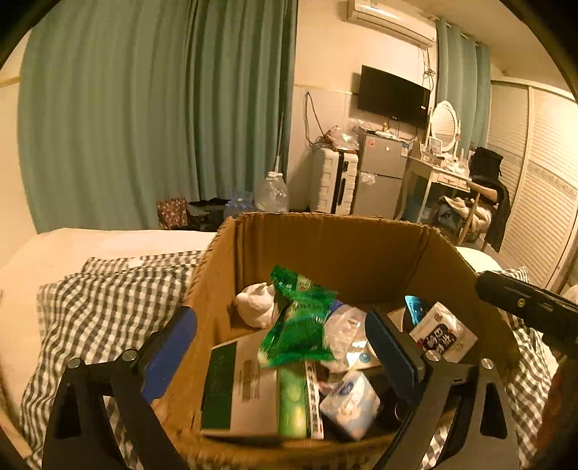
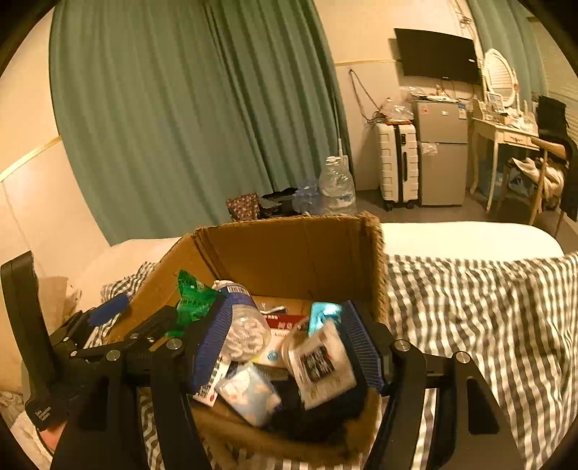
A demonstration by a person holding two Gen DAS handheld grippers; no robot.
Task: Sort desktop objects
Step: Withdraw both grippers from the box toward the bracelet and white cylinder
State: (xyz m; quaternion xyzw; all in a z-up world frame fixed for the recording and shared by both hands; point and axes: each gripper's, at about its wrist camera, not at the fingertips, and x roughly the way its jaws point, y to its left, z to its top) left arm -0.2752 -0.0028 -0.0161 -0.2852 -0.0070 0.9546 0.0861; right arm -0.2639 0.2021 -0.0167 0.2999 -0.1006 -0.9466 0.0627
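Both grippers, left gripper (image 1: 281,347) and right gripper (image 2: 285,347), hover spread and empty over the cardboard box (image 1: 325,246), poised to pick from its clutter.

Printing on the white packet (image 1: 442,334) and green-and-white box (image 1: 249,390) (too blurred), nothing readable

Warm, dim light. Green curtains (image 1: 151,108) cover the far wall. An air conditioner (image 1: 392,20) hangs above a dark television (image 1: 393,95). Below stand a white suitcase (image 1: 334,180), a small grey fridge (image 1: 379,175) and a dressing table (image 1: 439,173) with an oval mirror (image 1: 444,126).
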